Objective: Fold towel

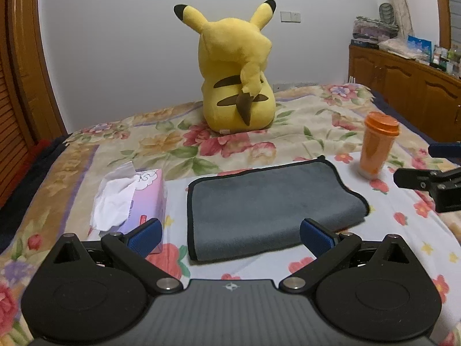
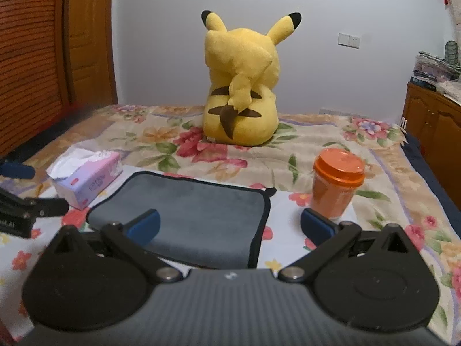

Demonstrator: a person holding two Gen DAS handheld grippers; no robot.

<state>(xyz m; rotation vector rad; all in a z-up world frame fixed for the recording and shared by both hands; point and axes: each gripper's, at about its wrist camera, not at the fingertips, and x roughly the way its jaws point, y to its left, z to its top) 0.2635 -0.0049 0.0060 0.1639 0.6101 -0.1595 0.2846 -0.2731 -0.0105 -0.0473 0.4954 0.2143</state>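
Left wrist view: folded grey towel (image 1: 268,204) lies long axis left-right

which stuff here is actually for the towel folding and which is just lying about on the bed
For the job:
- grey towel, lying flat
- left gripper, open
- right gripper, open

Just lying about:
- pink tissue box
- orange lidded cup
- Pikachu plush
- floral bedspread

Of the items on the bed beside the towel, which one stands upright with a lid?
The orange cup, right of the grey towel; the tissue box lies flat, open-topped.
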